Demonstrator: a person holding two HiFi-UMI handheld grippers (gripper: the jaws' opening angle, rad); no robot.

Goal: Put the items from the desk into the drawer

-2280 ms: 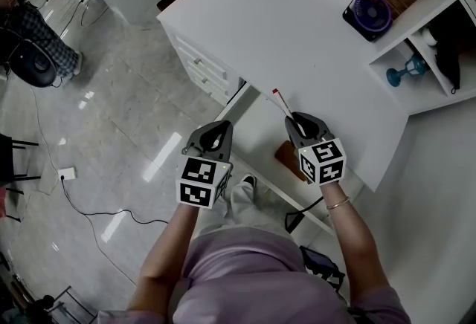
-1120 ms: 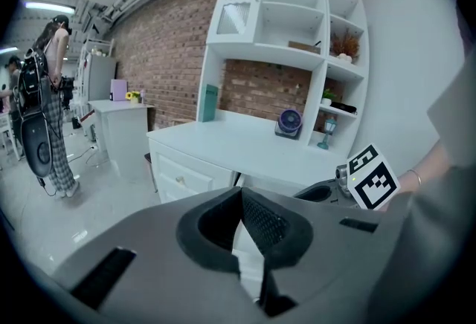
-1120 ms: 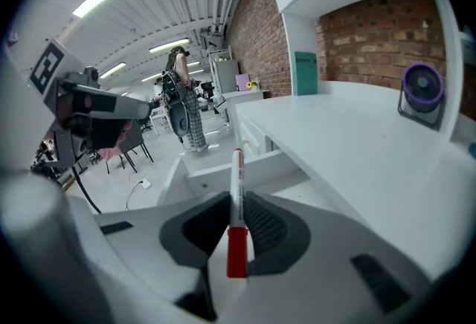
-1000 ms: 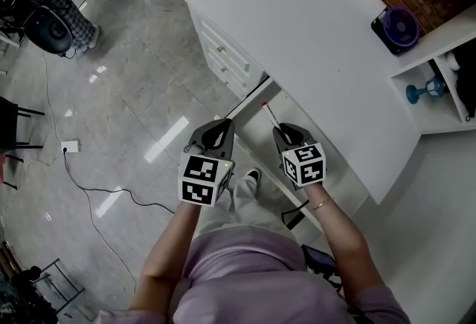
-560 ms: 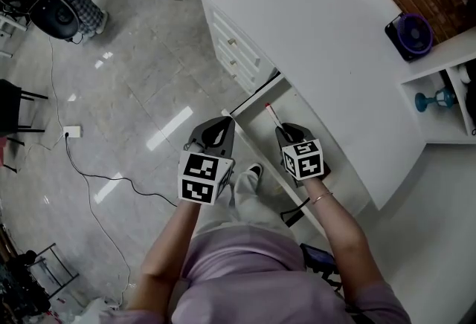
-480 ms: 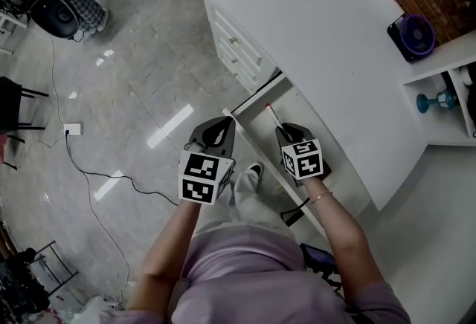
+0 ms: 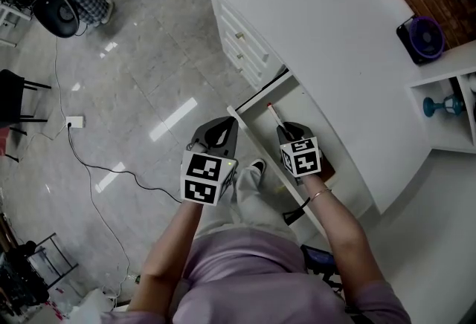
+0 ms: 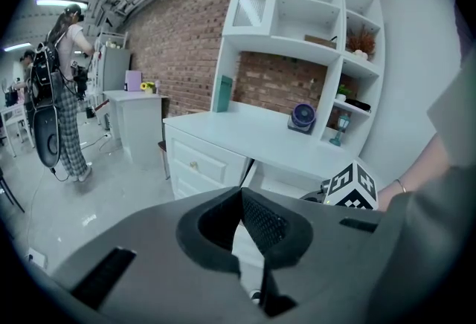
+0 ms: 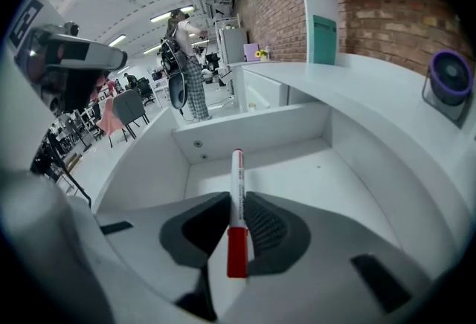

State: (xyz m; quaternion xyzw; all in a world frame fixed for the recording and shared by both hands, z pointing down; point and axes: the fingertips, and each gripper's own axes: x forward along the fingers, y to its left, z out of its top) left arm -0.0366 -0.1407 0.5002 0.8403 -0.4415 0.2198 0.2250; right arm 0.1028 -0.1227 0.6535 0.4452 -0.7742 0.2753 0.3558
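Lilac top [image 7: 253,278], bracelet [image 7: 320,195]; grey left gripper [image 7: 222,124], right gripper [image 7: 289,131], b/w cubes [image 7: 202,177].

red-and-white marker [image 9: 236,200], white drawer [image 9: 305,177], purple fan [image 9: 451,78]

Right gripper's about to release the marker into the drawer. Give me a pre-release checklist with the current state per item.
1. Marker clamped between the right gripper jaws: ok.
2. Drawer pulled open: ok.
3. Marker over the drawer interior, not over the desk: ok.
4. Drawer floor ahead of the marker tip bare: ok in the right gripper view.
5. Left gripper outside the drawer, jaws together, nothing in them: ok.
6. Drop height above the drawer floor: cannot tell.
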